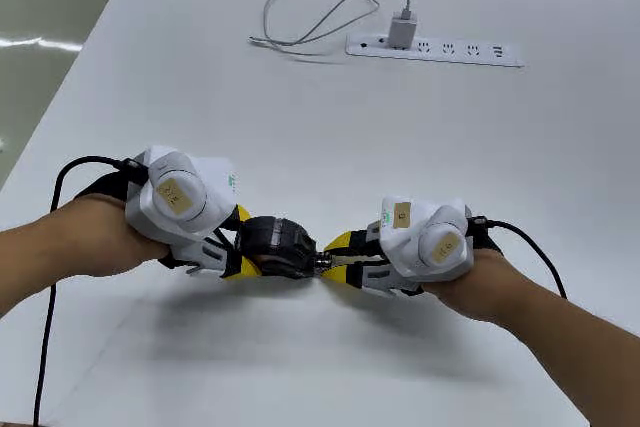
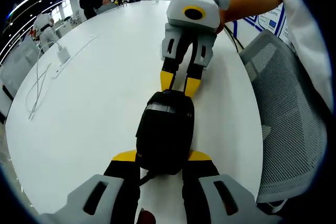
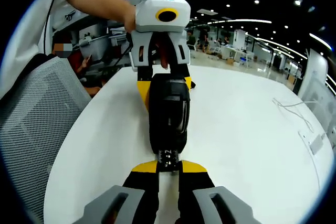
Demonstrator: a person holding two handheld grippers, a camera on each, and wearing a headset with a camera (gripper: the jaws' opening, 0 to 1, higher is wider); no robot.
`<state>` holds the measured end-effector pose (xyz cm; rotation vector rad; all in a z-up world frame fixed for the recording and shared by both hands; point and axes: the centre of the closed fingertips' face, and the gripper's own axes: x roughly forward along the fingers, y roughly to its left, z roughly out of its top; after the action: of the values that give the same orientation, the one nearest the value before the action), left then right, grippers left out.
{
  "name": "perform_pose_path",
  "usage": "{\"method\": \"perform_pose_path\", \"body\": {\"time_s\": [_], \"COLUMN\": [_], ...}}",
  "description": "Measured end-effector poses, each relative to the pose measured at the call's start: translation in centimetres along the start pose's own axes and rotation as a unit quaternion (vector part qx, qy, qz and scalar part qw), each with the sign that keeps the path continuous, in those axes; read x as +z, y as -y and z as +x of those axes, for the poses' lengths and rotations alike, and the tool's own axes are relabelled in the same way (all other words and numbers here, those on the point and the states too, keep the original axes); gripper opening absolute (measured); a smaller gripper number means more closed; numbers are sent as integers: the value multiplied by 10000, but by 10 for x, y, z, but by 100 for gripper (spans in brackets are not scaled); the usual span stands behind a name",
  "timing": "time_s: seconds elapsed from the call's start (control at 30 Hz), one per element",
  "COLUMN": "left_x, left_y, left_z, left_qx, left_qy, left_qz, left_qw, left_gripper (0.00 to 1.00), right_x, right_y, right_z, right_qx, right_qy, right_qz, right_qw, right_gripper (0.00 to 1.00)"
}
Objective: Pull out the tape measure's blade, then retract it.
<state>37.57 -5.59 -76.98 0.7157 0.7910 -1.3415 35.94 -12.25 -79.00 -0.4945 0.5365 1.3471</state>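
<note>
head view: tape measure [image 1: 277,245] low over the white table [image 1: 330,147], between both grippers.
left gripper view: left gripper [image 2: 163,157] jaws clamp the tape measure's sides; right gripper [image 2: 181,83] at its far end.
right gripper view: jaws narrow, pinching the blade tab [image 3: 167,158] at the tape measure's mouth.

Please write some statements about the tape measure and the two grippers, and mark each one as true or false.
1. The left gripper grips the tape measure by its case. True.
2. The right gripper touches nothing. False: its jaws are shut on the blade tip.
3. A long piece of blade is pulled out. False: hardly any shows beyond the case.
4. A charger is plugged into the power strip on the table. True.
</note>
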Motion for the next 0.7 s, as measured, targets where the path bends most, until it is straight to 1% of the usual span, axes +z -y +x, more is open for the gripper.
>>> {"method": "perform_pose_path", "body": {"time_s": [0.17,0.3,0.7], "left_x": [1,1,0], "left_y": [1,1,1], "left_z": [0,0,-1], "left_qx": [5,1,-9], "left_qy": [-4,-9,-6], "left_qz": [46,33,36], "left_qw": [10000,10000,10000], "left_gripper": [26,26,26], "right_x": [-3,-3,-11], "right_y": [-1,-1,-1], "right_z": [-2,-4,-18], "right_qx": [1,5,-29], "right_qy": [-27,-28,-44], "right_qz": [13,11,70], "right_qw": [10000,10000,10000], "right_gripper": [9,9,9]}}
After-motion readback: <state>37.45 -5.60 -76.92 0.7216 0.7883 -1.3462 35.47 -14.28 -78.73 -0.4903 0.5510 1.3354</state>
